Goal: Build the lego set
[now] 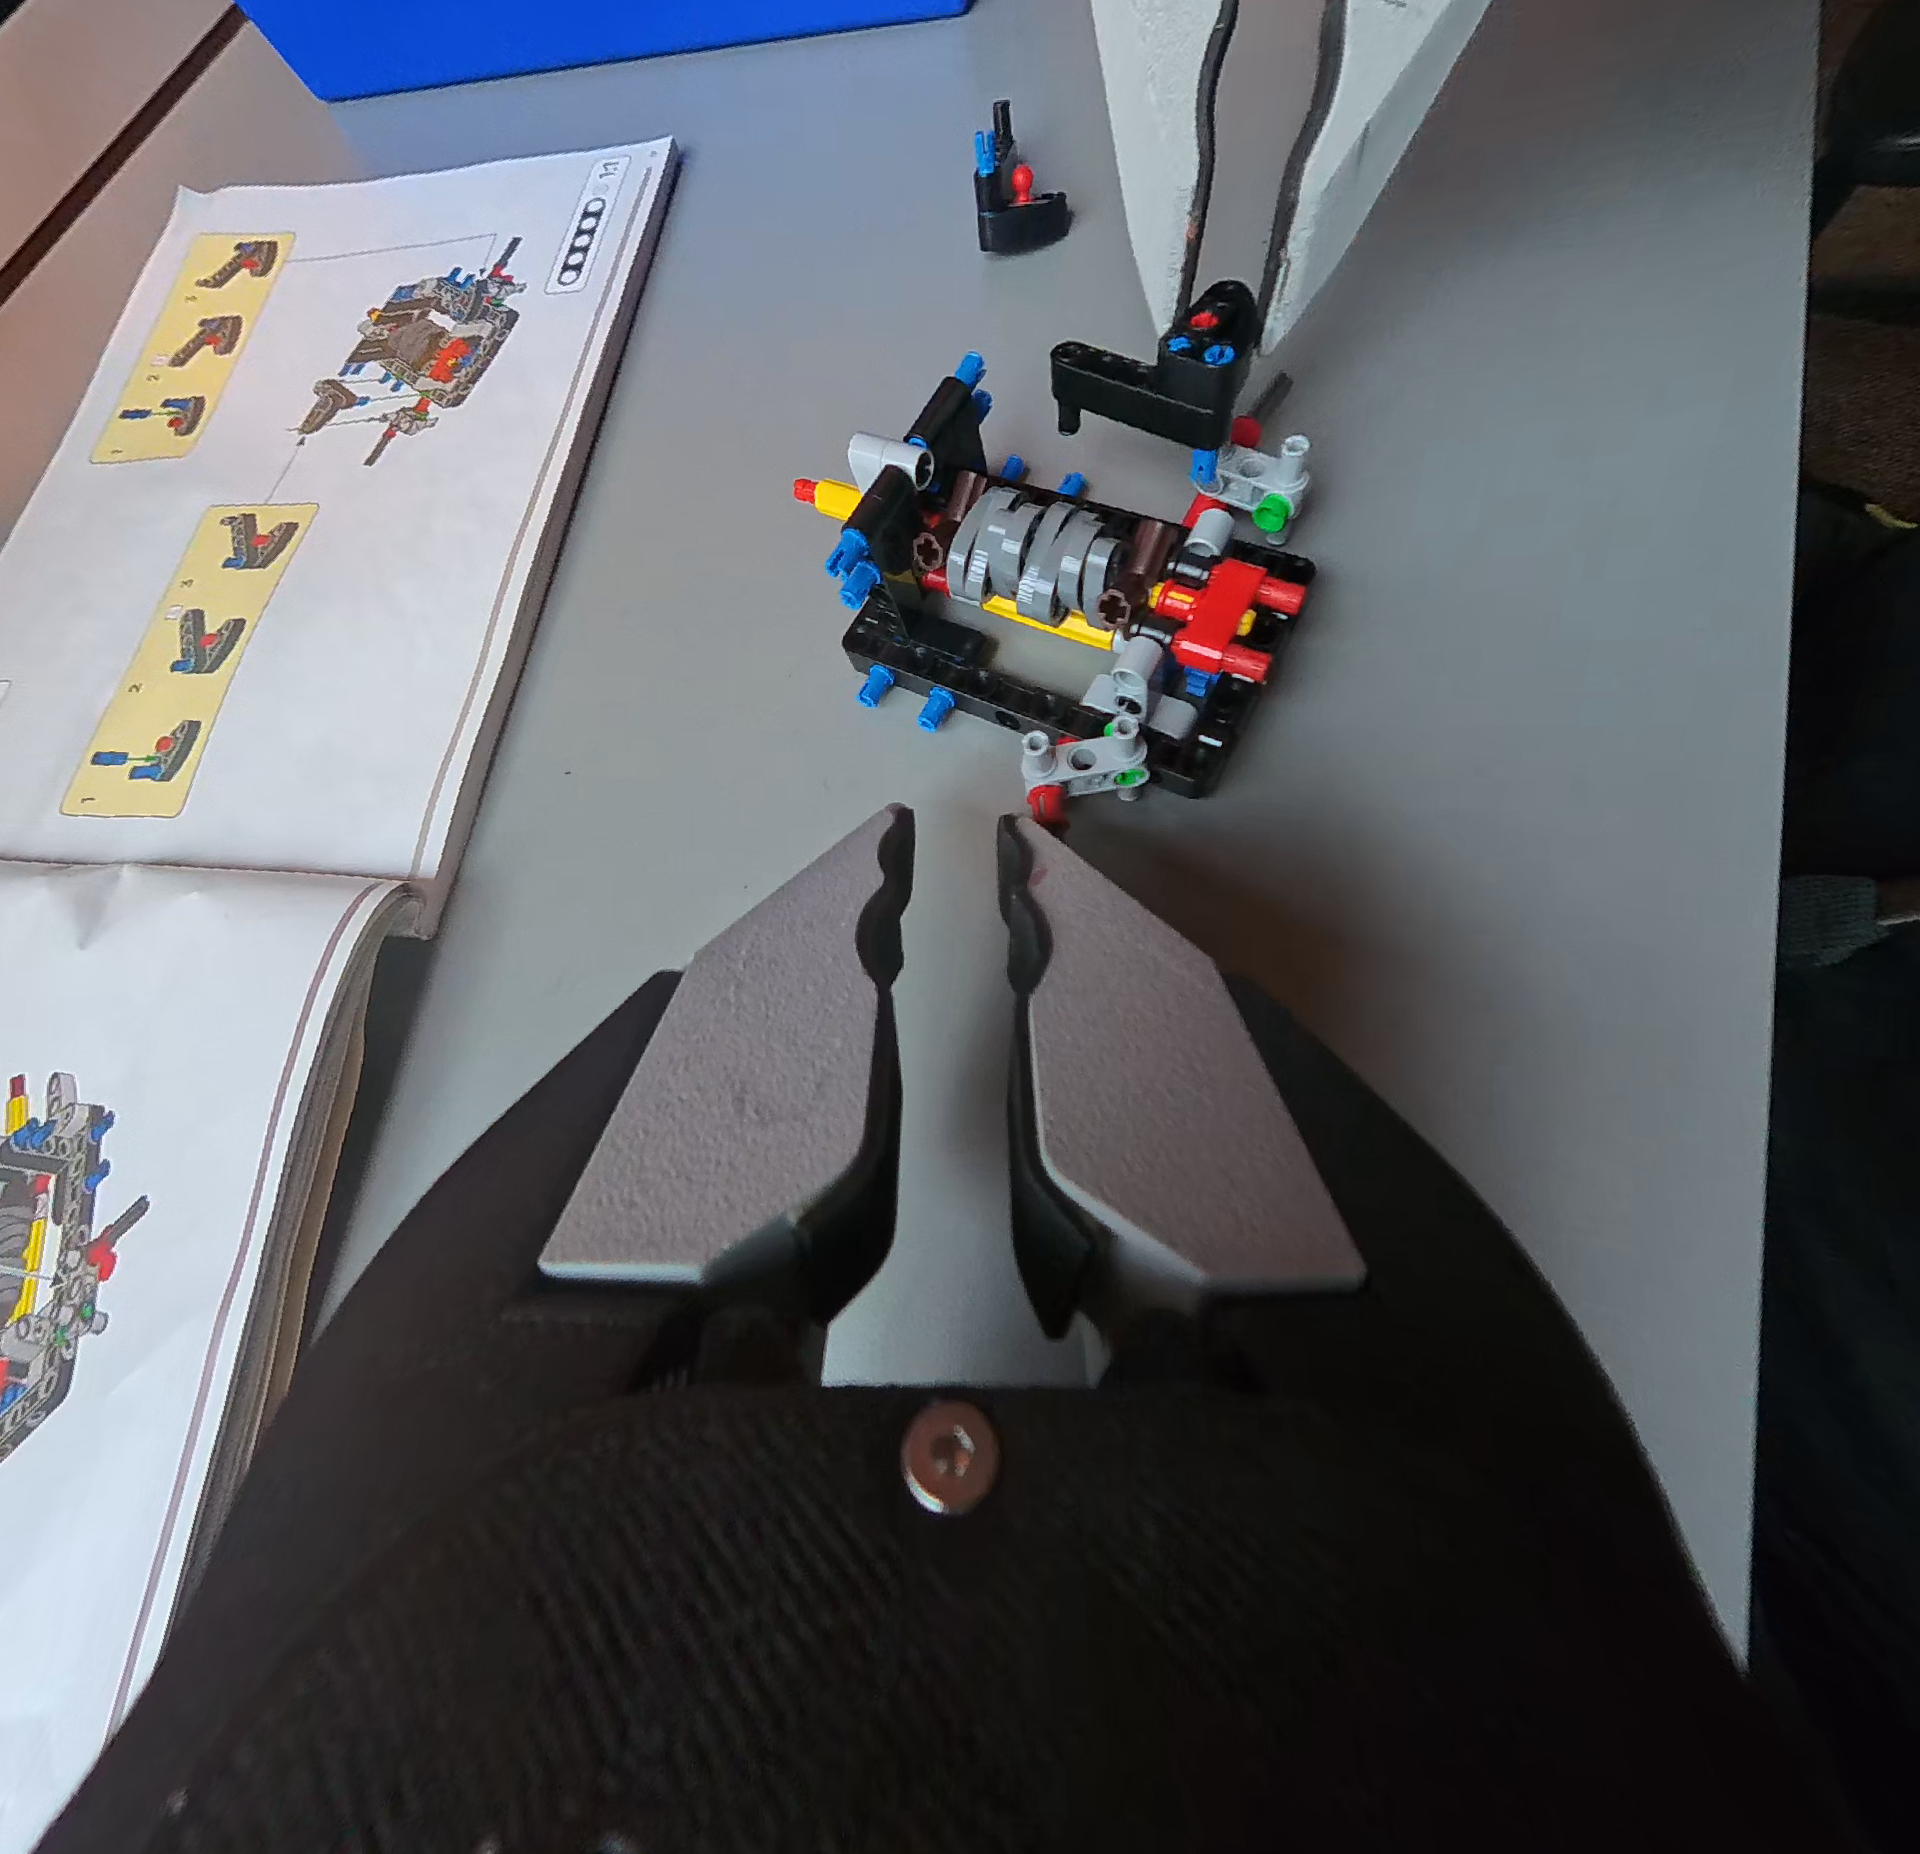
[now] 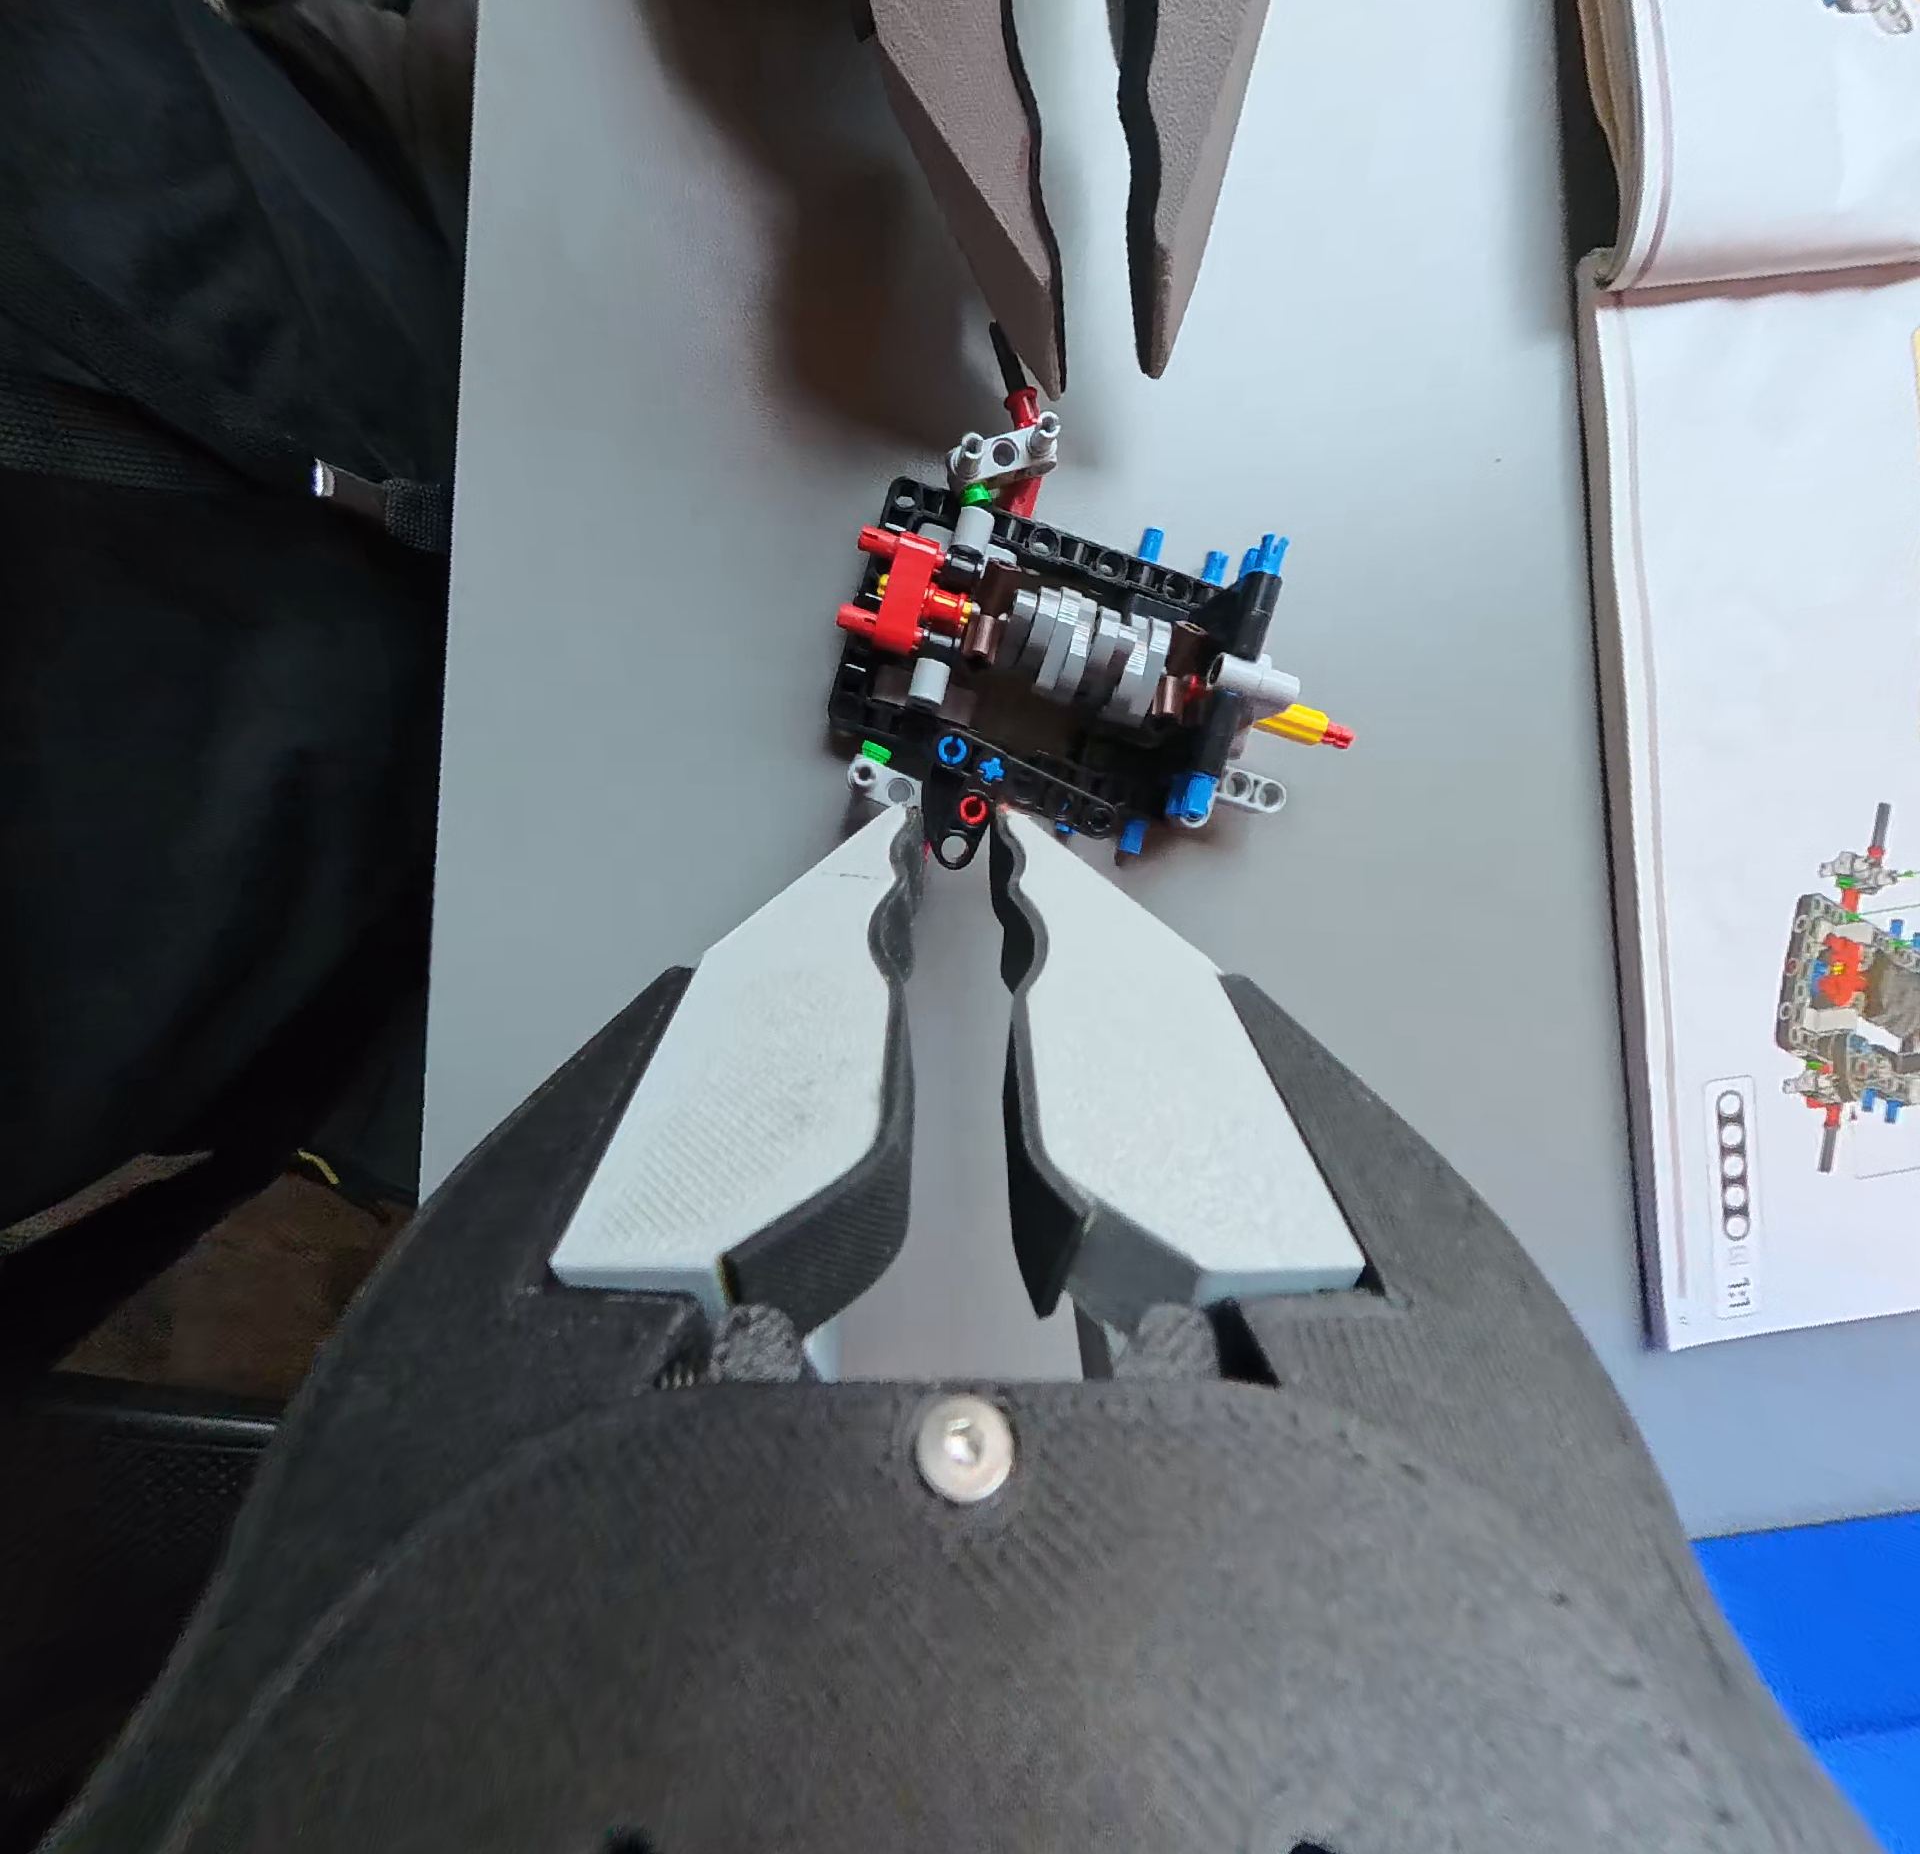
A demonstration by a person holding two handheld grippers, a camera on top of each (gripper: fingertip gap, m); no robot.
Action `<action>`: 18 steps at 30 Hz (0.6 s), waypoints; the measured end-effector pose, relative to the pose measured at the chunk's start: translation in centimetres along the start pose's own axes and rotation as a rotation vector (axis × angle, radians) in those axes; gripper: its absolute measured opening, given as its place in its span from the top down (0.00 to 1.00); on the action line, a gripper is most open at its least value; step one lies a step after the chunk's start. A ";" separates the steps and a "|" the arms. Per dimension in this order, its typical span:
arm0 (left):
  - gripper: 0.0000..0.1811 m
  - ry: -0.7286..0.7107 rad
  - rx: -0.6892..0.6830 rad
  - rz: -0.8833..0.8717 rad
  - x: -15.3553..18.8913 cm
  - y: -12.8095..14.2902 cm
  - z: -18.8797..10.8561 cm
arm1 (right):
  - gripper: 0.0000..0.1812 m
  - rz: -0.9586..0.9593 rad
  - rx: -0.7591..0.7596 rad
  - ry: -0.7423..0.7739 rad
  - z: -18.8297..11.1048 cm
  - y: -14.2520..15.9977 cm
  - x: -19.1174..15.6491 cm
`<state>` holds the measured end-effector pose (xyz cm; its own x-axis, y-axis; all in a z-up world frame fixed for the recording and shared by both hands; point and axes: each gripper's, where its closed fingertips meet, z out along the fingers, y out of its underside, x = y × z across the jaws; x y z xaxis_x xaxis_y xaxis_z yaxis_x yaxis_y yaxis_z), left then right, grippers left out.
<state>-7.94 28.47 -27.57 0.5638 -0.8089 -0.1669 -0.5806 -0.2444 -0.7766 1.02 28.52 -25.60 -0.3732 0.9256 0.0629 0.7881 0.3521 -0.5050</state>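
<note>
Two grippers met over the grey tabletop (image 1: 644,578), with a manual (image 1: 343,474) at the left. The left gripper (image 1: 956,828) hung released just beside the model (image 1: 1049,599); the right gripper (image 2: 951,833) was clenched on a black bracket (image 2: 954,812) touching the model's edge.

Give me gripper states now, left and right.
Left gripper: open, empty, tips beside the lego assembly.
Right gripper: shut on black L-shaped piece, holding it against the assembly's edge.
</note>
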 end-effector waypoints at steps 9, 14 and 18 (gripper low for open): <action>0.93 0.008 -0.007 -0.005 0.0 0.1 0.1 | 0.95 0.022 0.039 -0.001 -0.3 0.2 0.3; 0.93 0.016 0.009 -0.023 -0.1 -0.1 -0.1 | 0.95 0.031 0.061 0.011 -0.7 0.4 0.4; 0.92 0.025 0.031 -0.054 -0.3 -0.3 -0.3 | 0.95 0.035 0.143 0.041 -1.1 0.1 0.7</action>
<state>-8.12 28.62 -27.11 0.5784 -0.8084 -0.1093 -0.5312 -0.2716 -0.8025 1.37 29.40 -24.67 -0.3241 0.9429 0.0772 0.7210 0.2990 -0.6251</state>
